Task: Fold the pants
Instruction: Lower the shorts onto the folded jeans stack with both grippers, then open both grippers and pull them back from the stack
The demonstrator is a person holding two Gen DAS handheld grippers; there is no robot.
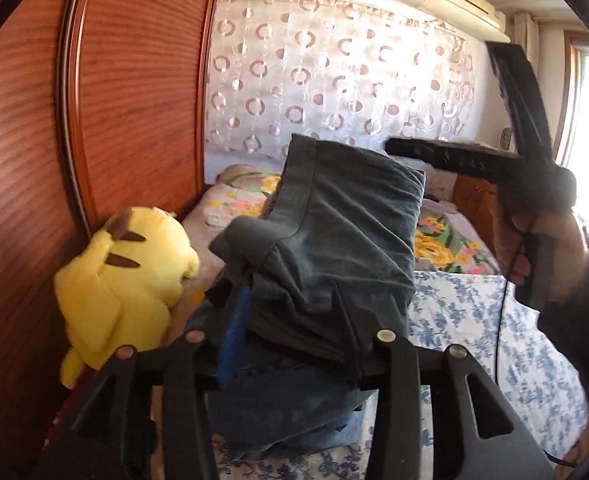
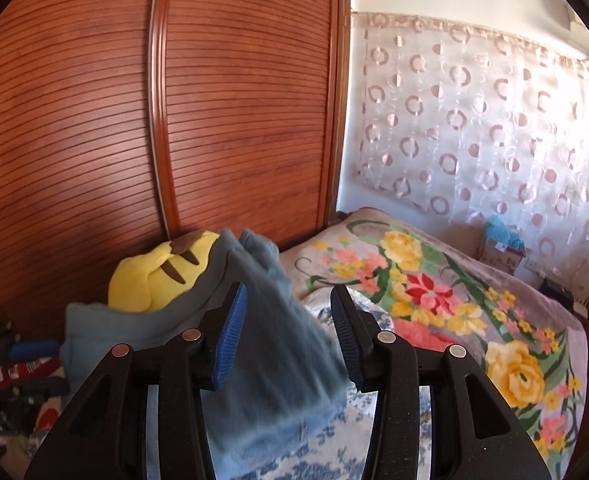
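Fingers (image 2: 230, 332) of the right gripper (image 2: 290, 336) stand apart, pads off the blurred pants (image 2: 278, 344) between them; left gripper (image 1: 290, 320) also part-open, cloth draped over it. Pants bunch above the bed (image 2: 434, 292), long axis running away toward the yellow plush (image 2: 154, 276), nearer the left

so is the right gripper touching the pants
Cannot tell. The right wrist view shows the pants between the right gripper's parted jaws, but blur hides any contact with the pads.
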